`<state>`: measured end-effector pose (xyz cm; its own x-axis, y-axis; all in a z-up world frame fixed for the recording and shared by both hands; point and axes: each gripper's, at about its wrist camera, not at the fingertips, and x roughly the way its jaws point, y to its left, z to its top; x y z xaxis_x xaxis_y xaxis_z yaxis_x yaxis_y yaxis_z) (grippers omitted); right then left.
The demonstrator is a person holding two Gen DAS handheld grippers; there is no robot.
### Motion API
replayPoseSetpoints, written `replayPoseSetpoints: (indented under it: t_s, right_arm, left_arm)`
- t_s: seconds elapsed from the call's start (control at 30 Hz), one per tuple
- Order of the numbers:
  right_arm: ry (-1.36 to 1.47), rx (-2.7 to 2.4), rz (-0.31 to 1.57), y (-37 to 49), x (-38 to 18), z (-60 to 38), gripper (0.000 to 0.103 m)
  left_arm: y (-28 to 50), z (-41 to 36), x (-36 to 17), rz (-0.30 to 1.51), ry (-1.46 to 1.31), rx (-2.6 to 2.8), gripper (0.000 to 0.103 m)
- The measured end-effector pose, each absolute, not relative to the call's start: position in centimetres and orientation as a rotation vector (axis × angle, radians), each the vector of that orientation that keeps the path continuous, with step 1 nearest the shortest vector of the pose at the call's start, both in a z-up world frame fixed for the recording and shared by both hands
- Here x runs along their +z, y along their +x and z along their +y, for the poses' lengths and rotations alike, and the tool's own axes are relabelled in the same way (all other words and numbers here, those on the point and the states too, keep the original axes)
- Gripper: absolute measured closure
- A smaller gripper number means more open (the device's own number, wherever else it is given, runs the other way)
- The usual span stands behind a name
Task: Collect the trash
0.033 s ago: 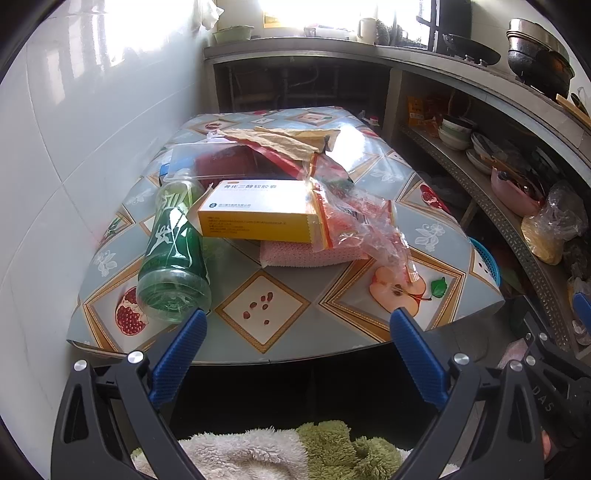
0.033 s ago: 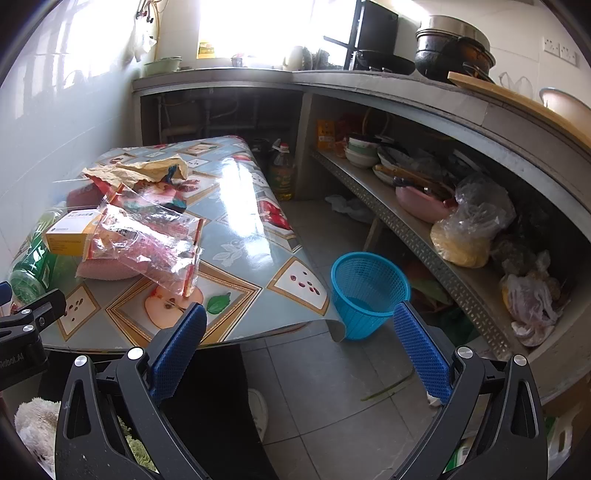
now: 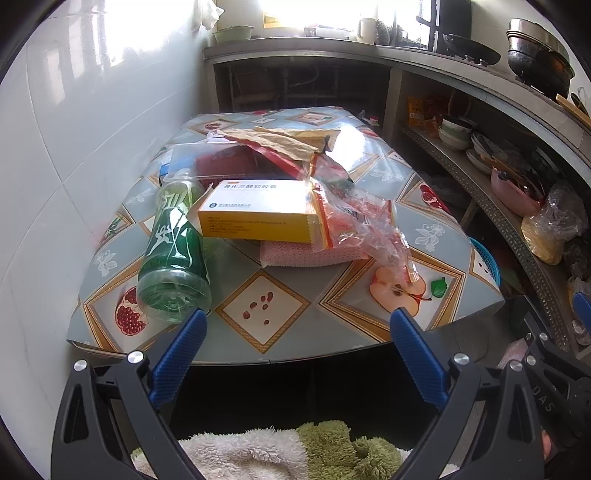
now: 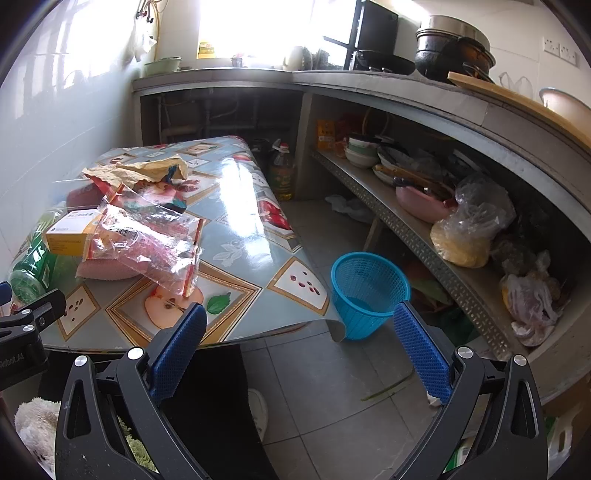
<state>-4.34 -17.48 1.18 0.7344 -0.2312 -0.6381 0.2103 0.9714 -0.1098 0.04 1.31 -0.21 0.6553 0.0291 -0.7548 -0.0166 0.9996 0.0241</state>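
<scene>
Both grippers spread wide, holding nothing.
Green bottle (image 3: 173, 254) just beyond left gripper (image 3: 295, 334) left fingertip; blue basket (image 4: 369, 291) ahead between right gripper (image 4: 297, 328) fingers.

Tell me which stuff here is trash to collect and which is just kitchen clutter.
For the job: green bottle, yellow box, plastic wrapper, crumpled paper bag, blue basket.
Lying about: bowls, oil bottle, black pots.

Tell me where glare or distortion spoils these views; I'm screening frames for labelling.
Left wrist view: the window is blown out, and fisheye bends the counter.
Right wrist view: the window is overexposed, a bright sheen streaks the tablecloth; its print washes out there.
</scene>
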Motion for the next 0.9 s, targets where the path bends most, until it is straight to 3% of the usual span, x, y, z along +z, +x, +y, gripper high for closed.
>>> replayPoseSetpoints:
  t_s: [0.9]
  right_arm:
    - [-0.021,-0.239,0.704,-4.5,1.09,-17.62,0.006]
  left_arm:
    - [0.08,1.47,-0.26,0.86,0.013,0.01,0.006]
